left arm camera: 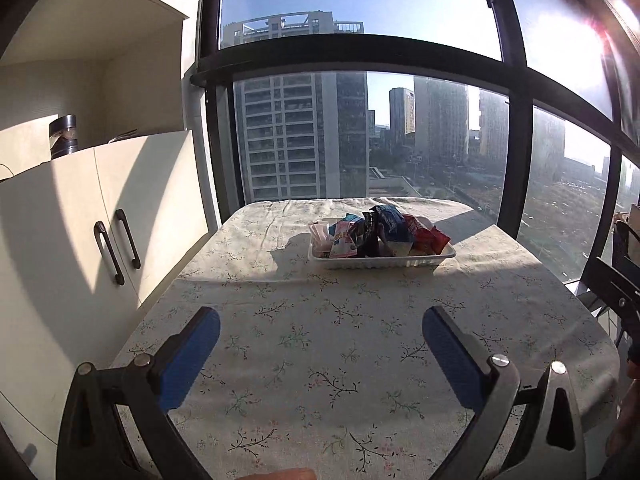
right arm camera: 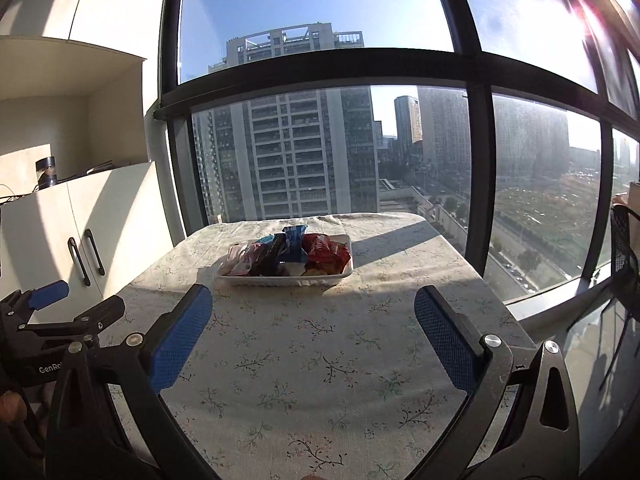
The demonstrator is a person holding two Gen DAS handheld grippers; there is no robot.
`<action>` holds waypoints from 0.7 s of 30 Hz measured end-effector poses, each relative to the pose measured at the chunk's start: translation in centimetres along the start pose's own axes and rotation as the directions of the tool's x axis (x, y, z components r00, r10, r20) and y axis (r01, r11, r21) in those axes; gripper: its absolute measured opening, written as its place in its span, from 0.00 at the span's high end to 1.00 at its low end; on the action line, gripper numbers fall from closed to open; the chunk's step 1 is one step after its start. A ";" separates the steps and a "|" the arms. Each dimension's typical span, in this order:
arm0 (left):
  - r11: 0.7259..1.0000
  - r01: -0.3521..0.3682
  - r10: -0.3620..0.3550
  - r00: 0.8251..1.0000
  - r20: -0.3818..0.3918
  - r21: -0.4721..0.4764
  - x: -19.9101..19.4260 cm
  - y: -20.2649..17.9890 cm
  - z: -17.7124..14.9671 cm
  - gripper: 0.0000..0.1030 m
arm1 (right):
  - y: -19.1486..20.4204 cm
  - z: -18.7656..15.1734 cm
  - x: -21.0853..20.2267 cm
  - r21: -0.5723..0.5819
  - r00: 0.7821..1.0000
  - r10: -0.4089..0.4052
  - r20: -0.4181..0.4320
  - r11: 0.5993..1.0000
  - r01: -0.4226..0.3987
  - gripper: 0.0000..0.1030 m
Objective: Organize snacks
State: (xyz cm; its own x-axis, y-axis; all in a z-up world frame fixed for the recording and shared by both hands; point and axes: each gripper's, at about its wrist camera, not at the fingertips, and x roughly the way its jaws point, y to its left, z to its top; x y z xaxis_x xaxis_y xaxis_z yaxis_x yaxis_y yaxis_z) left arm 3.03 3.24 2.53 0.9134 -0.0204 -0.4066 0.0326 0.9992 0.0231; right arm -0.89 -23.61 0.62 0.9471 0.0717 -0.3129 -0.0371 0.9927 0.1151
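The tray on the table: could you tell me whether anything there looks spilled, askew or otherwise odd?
Nothing stands out. The snack packets are heaped loosely but all sit inside the white tray, none on the tablecloth. Both grippers, left and right, are open and empty.

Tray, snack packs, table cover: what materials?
Tray: likely thin white moulded plastic or foam; ribbed wall, matte. Snack packs: glossy plastic film, crinkled with sun glints. Table cover: woven fabric by the look; floral print, matte, soft creases near the far edge.
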 end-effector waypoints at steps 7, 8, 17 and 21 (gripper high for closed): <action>1.000 0.014 -0.015 1.000 -0.013 -0.021 -1.0 -0.6 -0.9 0.00 | 0.4 -2.0 -2.2 -0.021 0.999 -0.008 -0.037 1.000 0.007 0.00; 0.999 0.019 -0.019 1.000 -0.018 -0.030 -1.0 -0.6 -0.9 0.00 | 0.5 -2.3 -2.5 -0.032 0.999 -0.014 -0.036 0.999 0.012 0.00; 0.999 0.021 -0.022 0.999 -0.037 -0.045 -0.7 -0.7 -1.8 0.00 | 1.5 -2.6 -3.2 -0.053 0.999 -0.030 -0.023 0.998 0.028 0.00; 0.999 0.018 -0.020 0.999 -0.042 -0.039 -0.6 -0.9 -2.0 0.00 | 1.9 -2.8 -2.9 -0.062 0.999 -0.024 -0.034 0.998 0.022 0.00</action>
State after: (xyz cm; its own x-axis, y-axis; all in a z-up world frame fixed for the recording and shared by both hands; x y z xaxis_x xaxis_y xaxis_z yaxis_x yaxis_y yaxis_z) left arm 1.67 2.46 0.95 0.8945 -0.0388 -0.4454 0.0336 0.9992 -0.0197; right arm -4.55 -21.63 -0.86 0.9363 0.0513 -0.3476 -0.0363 0.9981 0.0496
